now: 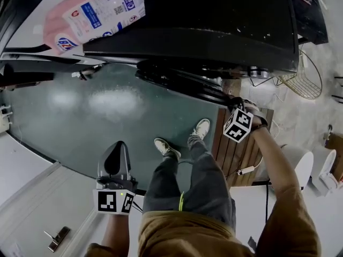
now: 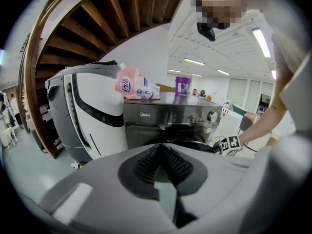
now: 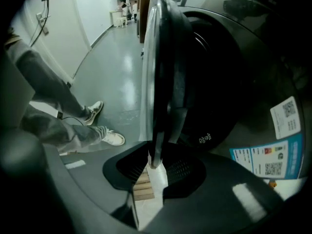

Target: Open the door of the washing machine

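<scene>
Head view: the washing machine [image 1: 214, 20] fills the top of the frame, and its door [image 1: 182, 82] stands ajar below the front. The right tongs [image 1: 234, 105] point steeply down at the door's right edge. The left tongs [image 1: 117, 149] hang well apart from it over the green floor [image 1: 80, 122]. A pink pouch [image 1: 91, 12] lies on the neighbouring appliance, and a wire basket [image 1: 308, 76] sits to the right.

Left gripper view: the left tongs [image 2: 161, 152] are closed tip to tip with nothing between them. They face the washing machine [image 2: 165, 118], with nothing between the two. A purple container [image 2: 183, 85] stands on top of the machine.

Right gripper view: the right tongs [image 3: 155, 162] are clamped on the rim of the door [image 3: 161, 72], which is swung clear of the dark drum opening. A label [image 3: 273, 162] shows on the machine front. The person's shoes [image 3: 112, 139] are to the left.
</scene>
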`<state>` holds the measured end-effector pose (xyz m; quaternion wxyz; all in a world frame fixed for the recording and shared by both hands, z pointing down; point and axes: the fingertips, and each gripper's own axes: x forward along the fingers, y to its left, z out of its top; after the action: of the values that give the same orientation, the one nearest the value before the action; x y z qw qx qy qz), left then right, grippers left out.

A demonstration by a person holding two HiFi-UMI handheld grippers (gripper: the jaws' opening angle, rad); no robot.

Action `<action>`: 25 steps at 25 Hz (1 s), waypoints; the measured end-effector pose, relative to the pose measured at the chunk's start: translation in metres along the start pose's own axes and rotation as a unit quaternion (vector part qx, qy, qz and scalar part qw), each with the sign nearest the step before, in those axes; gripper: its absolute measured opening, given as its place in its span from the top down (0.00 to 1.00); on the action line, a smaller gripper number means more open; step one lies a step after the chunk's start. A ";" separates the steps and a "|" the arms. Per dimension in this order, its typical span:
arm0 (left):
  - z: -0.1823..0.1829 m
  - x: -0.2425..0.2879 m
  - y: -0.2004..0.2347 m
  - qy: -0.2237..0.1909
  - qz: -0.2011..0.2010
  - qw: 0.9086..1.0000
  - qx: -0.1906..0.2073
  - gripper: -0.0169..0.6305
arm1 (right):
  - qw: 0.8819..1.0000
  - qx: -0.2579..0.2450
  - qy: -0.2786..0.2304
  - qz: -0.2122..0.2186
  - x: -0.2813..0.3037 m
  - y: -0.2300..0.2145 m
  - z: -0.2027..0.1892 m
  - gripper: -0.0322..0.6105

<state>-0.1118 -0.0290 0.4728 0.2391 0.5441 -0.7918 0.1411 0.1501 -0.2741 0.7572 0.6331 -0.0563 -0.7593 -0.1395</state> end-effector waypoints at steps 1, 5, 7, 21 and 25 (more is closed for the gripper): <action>-0.003 0.000 0.004 0.001 0.001 1.000 0.000 0.88 | 1.000 0.011 0.000 -0.005 0.000 0.004 0.000 0.80; -0.006 -0.002 0.014 -0.003 0.005 1.000 -0.003 0.88 | 1.000 0.019 0.011 -0.015 0.000 0.012 0.000 0.80; -0.008 -0.007 0.014 -0.006 0.000 1.000 0.000 0.88 | 0.999 0.029 0.016 -0.016 -0.002 0.023 -0.001 0.80; -0.038 -0.051 0.051 -0.026 -0.009 1.000 -0.015 0.88 | 0.996 0.077 0.015 0.027 -0.013 0.150 0.021 0.80; -0.049 -0.068 0.063 -0.030 -0.009 0.999 -0.019 0.88 | 0.996 0.085 0.011 0.037 -0.015 0.186 0.036 0.79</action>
<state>-0.1394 0.0718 0.4799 0.2269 0.5503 -0.7963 0.1077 0.1675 -0.0849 0.7632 0.6489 -0.0294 -0.7585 -0.0516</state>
